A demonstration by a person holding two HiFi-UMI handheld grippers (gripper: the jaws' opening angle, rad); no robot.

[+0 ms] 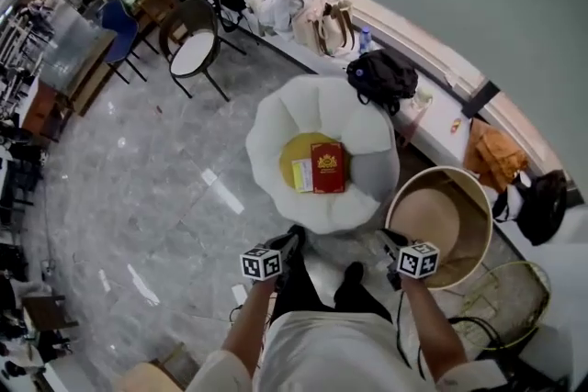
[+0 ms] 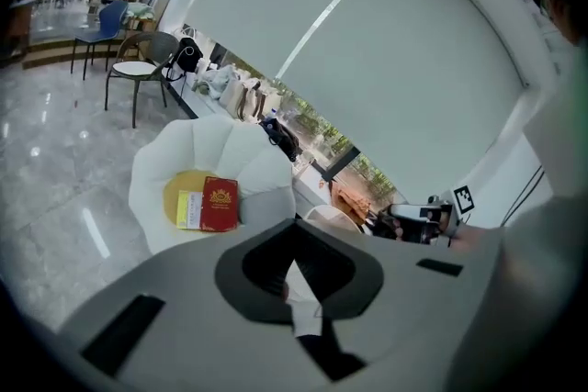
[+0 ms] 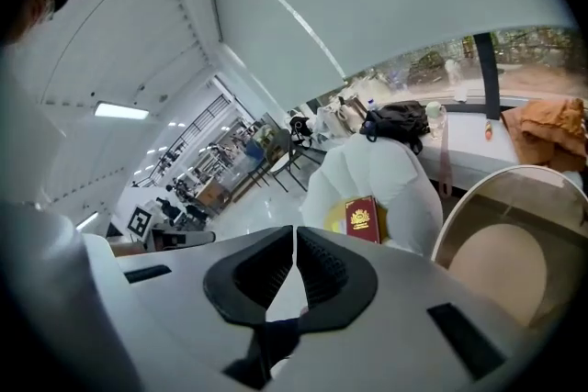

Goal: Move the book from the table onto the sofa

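Book: the red rectangular book with a gold emblem on its cover [image 1: 328,167] lay flat on a round yellow cushion [image 1: 296,149] in the seat of the white petal-shaped sofa [image 1: 276,119].
Task state: with the book on the sofa and off the table, the move looked done.
Left gripper: the left gripper [image 2: 294,229] had its fingers together with nothing between them, and was held close to the person's body, well apart from the book.
Right gripper: the right gripper [image 3: 294,234] likewise had its pads pressed together on nothing, near the table's rim.
Handling: the book seemed stiff, flat and fairly light. Its cover looked smooth, so it could slip in a shallow pinch.
Where to grip: probably a long edge, the jaws bridging the covers. The soft cushion should let a lower jaw dig under.
Beside the book: a thin yellow and white booklet [image 1: 302,174] lay against its left edge. Whether they overlapped could not be told, and a careless pinch there might take both.
Table: the round tan table with a pale rim [image 1: 484,197] stood just beside the sofa, at the person's right.
Behind the sofa: a black backpack [image 1: 381,73] sat on the window ledge, with tote bags [image 1: 326,23] further along.
Further off: a dark chair with a white seat [image 1: 191,52] stood on the grey marble floor [image 1: 156,188].
In the way: nothing lay between the grippers and the book.
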